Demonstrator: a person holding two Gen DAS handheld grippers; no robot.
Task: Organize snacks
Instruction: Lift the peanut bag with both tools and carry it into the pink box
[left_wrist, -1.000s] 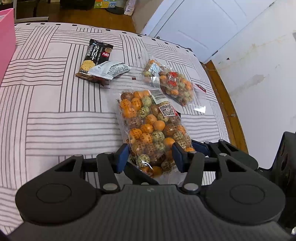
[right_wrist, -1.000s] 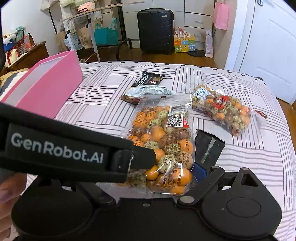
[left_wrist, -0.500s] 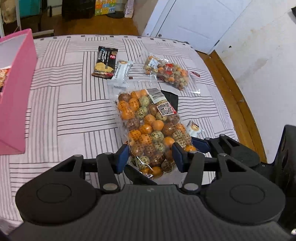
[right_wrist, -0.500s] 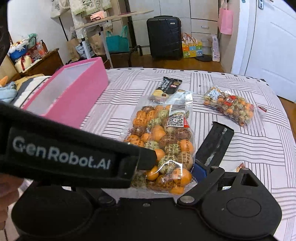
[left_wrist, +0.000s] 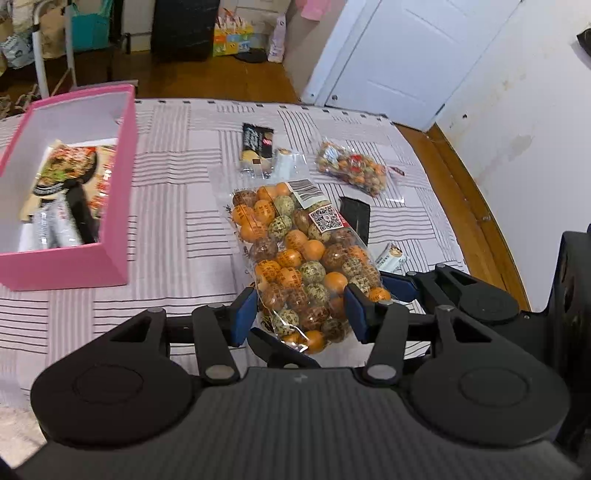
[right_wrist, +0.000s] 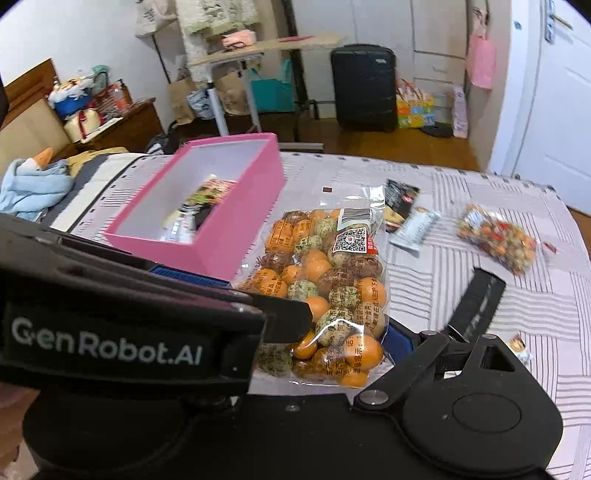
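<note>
Covering bed (left_wrist: 177, 221): striped sheet; cluttered, perhaps bedroom, wooden floor (left_wrist: 207, 79).

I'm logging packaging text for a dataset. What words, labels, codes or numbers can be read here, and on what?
"GenRobot.AI": white lettering on the left claw's side, seen from the right wrist.
Big candy bag: QR code, barcode and orange-wrapper print, too small to read.
Black wrapper, small candy bag, boxed packets: blurred.

A clear bag of orange, green and brown wrapped sweets (left_wrist: 299, 254), QR label up, hangs tilted just right of the open pink box (left_wrist: 114, 206); beyond it lie a black biscuit packet (left_wrist: 256, 142), a white sachet (left_wrist: 286, 166) and a smaller sweet bag (left_wrist: 352, 171).
</note>
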